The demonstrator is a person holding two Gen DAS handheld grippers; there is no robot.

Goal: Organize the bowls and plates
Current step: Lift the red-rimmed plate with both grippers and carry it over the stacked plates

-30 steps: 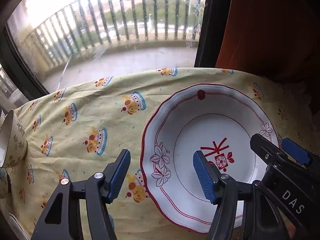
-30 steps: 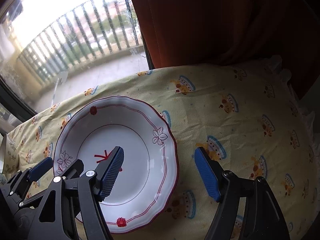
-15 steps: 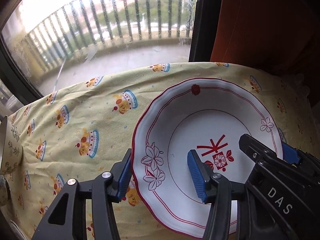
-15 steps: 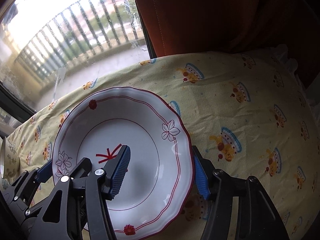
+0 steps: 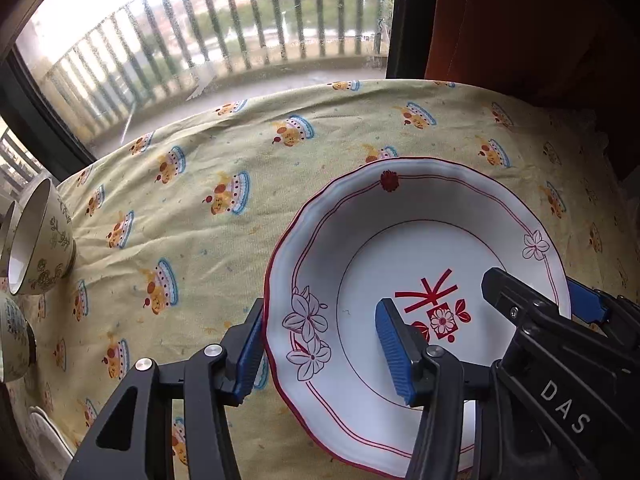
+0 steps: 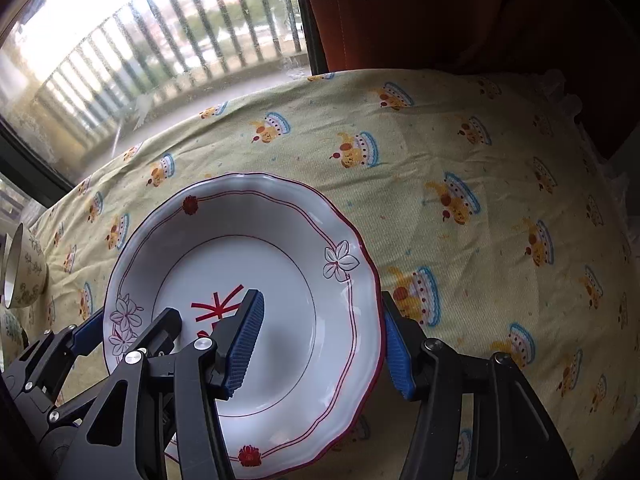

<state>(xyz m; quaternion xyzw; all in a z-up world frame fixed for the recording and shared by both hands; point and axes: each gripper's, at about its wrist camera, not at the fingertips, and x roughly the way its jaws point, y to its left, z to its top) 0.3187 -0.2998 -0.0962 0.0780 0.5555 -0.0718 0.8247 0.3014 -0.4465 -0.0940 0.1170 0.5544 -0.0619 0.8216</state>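
A white deep plate with a red scalloped rim and red flower marks (image 5: 400, 248) lies on the yellow cake-print tablecloth (image 5: 180, 168). My left gripper (image 5: 320, 350) is open and straddles the plate's left rim, one blue pad outside it and one over the bowl. My right gripper (image 6: 320, 344) is open and straddles the plate (image 6: 248, 240) at its right rim in the same way. Each gripper shows in the other's view. I cannot tell if the pads touch the rim.
Floral bowls (image 5: 40, 240) stand at the table's left edge, also in the right wrist view (image 6: 24, 272). A white dish edge (image 5: 48, 440) shows at the lower left. A window with railings is behind the table, an orange curtain (image 6: 460, 12) at the right.
Both grippers moved inward to the plate. Each now has one pad outside the rim and one inside, where before they stood farther from the rim. The plate's far side looks raised.
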